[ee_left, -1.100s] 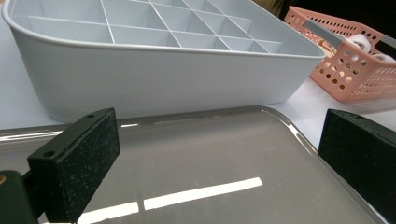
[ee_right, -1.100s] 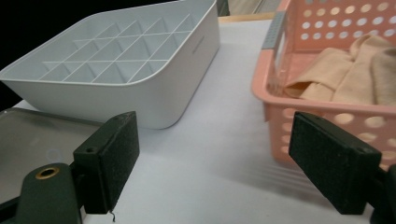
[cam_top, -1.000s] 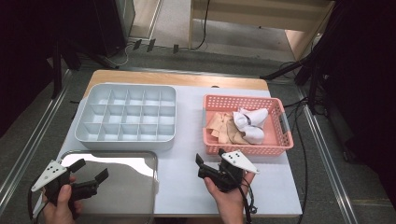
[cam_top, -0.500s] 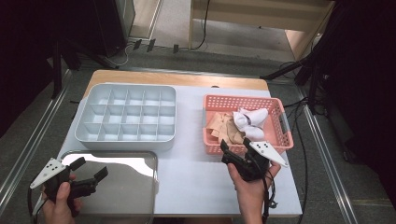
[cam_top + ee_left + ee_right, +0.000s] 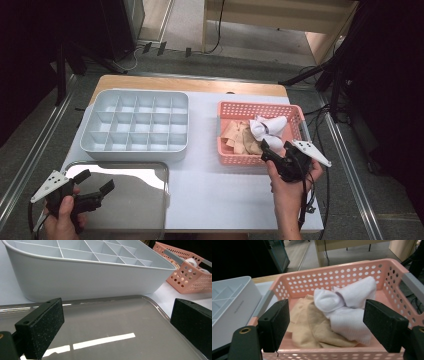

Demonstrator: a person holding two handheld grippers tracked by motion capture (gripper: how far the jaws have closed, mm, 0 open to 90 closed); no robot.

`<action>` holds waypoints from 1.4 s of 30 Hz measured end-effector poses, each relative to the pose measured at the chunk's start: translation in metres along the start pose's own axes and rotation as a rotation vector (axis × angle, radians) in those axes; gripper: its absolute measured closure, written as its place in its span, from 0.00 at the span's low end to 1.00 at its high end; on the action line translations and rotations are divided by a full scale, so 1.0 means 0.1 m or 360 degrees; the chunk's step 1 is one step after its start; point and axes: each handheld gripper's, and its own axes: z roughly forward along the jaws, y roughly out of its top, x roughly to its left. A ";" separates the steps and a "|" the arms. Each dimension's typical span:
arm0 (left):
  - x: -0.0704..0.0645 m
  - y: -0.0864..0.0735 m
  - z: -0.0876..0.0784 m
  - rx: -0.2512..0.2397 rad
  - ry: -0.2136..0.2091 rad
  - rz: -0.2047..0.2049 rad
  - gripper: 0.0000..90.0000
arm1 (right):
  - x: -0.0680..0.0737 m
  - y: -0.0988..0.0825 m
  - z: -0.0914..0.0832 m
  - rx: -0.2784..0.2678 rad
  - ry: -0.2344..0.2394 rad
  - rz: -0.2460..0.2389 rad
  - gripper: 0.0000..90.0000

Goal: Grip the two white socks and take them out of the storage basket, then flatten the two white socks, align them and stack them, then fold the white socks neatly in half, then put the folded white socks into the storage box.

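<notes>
A pink perforated basket (image 5: 296, 114) (image 5: 342, 271) (image 5: 190, 275) at the right of the table holds white socks (image 5: 267, 129) (image 5: 347, 308) and tan socks (image 5: 239, 137) (image 5: 312, 327). My right gripper (image 5: 278, 148) (image 5: 328, 325) stands open at the basket's near rim, its jaws wide on either side of the white socks, with nothing between them. My left gripper (image 5: 95, 181) (image 5: 112, 325) is open low over a shiny metal tray (image 5: 150, 200) (image 5: 105, 322) at the front left, empty.
A grey divided organiser box (image 5: 136, 125) (image 5: 82, 272) (image 5: 229, 300) lies behind the metal tray, all its cells bare. A white mat (image 5: 210, 170) covers the table. Cables (image 5: 325, 120) hang off the right edge.
My right gripper has moved forward and to the right, from the bare mat up to the basket's near rim. The left gripper has barely shifted.
</notes>
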 end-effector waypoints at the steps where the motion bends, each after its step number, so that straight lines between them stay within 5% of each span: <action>1: 0.00 0.00 0.00 0.0001 0.0002 -0.0001 0.00 | -0.04 0.03 0.02 0.0007 -0.0018 -0.0003 0.24; 20: 0.00 -0.02 0.00 0.0016 -0.0016 -0.0004 0.00 | -0.51 0.35 0.54 0.0143 -0.0176 0.0073 0.31; 33: 0.01 -0.02 0.00 0.0010 -0.0023 -0.0011 0.00 | -0.63 0.42 0.84 0.0251 -0.0181 0.0153 0.41; 42: 0.00 -0.02 0.01 0.0013 -0.0021 -0.0010 0.00 | -0.56 0.47 1.07 0.0337 -0.0198 0.0163 0.35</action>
